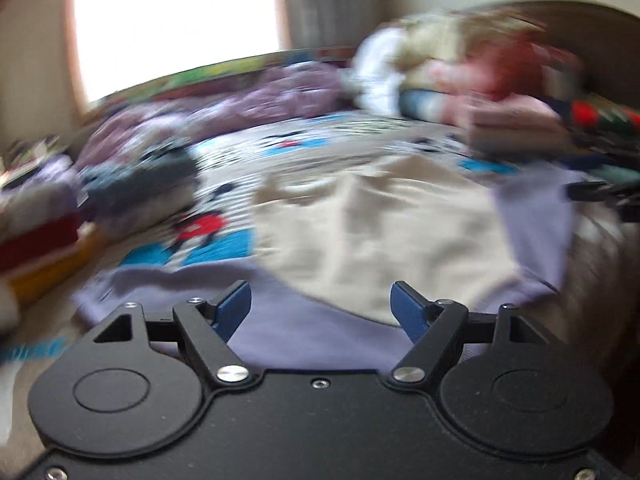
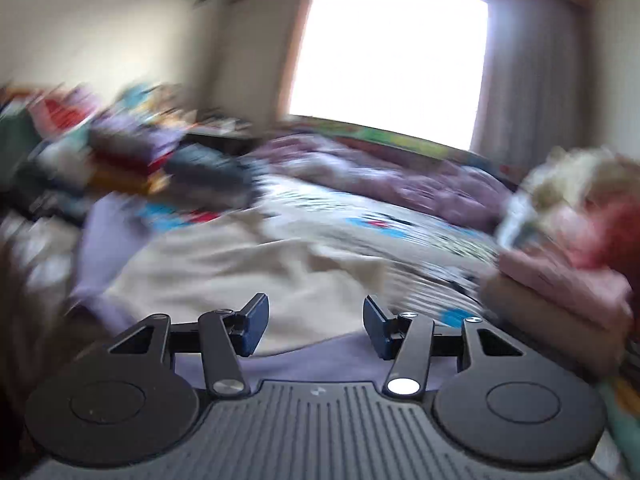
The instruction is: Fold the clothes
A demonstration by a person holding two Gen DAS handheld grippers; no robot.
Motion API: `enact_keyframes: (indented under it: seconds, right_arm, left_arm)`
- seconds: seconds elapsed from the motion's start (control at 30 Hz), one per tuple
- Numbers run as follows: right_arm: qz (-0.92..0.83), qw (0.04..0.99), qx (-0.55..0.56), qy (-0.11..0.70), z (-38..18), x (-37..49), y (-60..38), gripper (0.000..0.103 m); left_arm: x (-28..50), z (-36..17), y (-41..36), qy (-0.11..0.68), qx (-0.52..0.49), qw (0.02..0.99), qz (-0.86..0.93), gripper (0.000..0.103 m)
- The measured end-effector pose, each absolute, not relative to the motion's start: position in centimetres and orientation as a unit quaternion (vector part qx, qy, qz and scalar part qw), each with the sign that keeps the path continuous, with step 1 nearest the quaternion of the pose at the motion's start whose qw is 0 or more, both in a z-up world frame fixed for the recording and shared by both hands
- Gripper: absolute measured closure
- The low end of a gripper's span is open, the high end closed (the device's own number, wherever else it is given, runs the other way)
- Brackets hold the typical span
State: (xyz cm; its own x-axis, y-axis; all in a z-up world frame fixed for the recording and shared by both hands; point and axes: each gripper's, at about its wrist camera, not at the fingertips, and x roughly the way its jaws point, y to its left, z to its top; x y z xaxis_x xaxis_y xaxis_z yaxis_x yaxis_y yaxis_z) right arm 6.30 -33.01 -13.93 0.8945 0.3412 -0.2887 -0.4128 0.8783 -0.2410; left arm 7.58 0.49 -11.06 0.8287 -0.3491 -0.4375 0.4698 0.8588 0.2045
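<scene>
Both grippers [image 1: 321,308] [image 2: 316,326] apparently open, empty.

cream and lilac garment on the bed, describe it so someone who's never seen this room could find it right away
Start at the bed with the striped cartoon-print cover below the bright window. On its near part, just ahead of both open grippers, lies the garment, spread flat. Unlike the stacked and heaped clothes at either side, it lies alone: a plain cream middle with lilac cloth along its near edge and side.

Blown-out window [image 2: 388,60], heavy motion blur
</scene>
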Motion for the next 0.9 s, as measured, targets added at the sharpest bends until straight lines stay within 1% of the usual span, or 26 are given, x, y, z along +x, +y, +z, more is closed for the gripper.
enact_keyframes:
  seconds: [0.03,0.1,0.23,0.27,0.37,0.5,0.57,0.63,0.67,0.7,0.73,0.77,0.83,0.9]
  right_arm:
    - [0.218,0.952,-0.175,0.124,-14.2,5.6,-31.6,0.047]
    - [0.251,0.931,-0.230,0.129,-14.6,3.0,-28.3,0.042]
    - [0.269,0.895,-0.327,0.143,-15.3,0.8,-24.4,0.041]
    - [0.262,0.889,-0.345,0.149,-15.6,0.7,-24.0,0.042]
    - [0.246,0.878,-0.379,0.159,-16.6,1.0,-23.4,0.051]
    - [0.233,0.874,-0.399,0.153,-17.5,1.5,-22.9,0.052]
    - [0.224,0.870,-0.415,0.141,-18.2,1.7,-22.3,0.052]
    - [0.222,0.868,-0.426,0.128,-18.6,1.8,-21.9,0.052]
    - [0.224,0.867,-0.427,0.126,-18.7,1.9,-21.8,0.054]
    - [0.230,0.867,-0.423,0.129,-18.7,2.0,-21.9,0.072]
    - [0.237,0.865,-0.421,0.137,-18.6,2.1,-21.9,0.085]
    - [0.241,0.860,-0.427,0.142,-18.7,2.0,-21.8,0.092]
    - [0.248,0.850,-0.441,0.149,-18.9,1.5,-21.8,0.092]
    - [0.250,0.845,-0.448,0.150,-19.2,1.1,-22.0,0.092]
  left_arm:
    - [6.6,-11.3,-0.3,0.188,0.180,0.936,-0.235,0.026]
    - [5.0,-12.3,-2.1,0.181,0.240,0.916,-0.267,0.026]
    - [2.8,-15.5,-5.9,0.155,0.383,0.869,-0.272,0.027]
    - [2.5,-16.3,-6.6,0.146,0.417,0.856,-0.269,0.027]
    - [2.2,-18.4,-7.8,0.127,0.490,0.824,-0.255,0.028]
    - [2.8,-19.5,-8.0,0.111,0.528,0.808,-0.235,0.031]
    - [3.3,-19.8,-8.1,0.104,0.539,0.805,-0.224,0.040]
    - [3.8,-20.1,-8.4,0.096,0.551,0.801,-0.212,0.046]
    - [3.9,-20.4,-8.6,0.094,0.559,0.797,-0.208,0.054]
    - [4.1,-20.7,-8.8,0.095,0.566,0.792,-0.209,0.064]
    - [4.1,-21.0,-9.0,0.094,0.578,0.784,-0.204,0.089]
    - [3.9,-21.5,-9.0,0.089,0.599,0.771,-0.196,0.094]
    - [3.2,-22.0,-8.8,0.085,0.630,0.745,-0.202,0.095]
    - [2.9,-22.7,-8.5,0.088,0.637,0.737,-0.209,0.097]
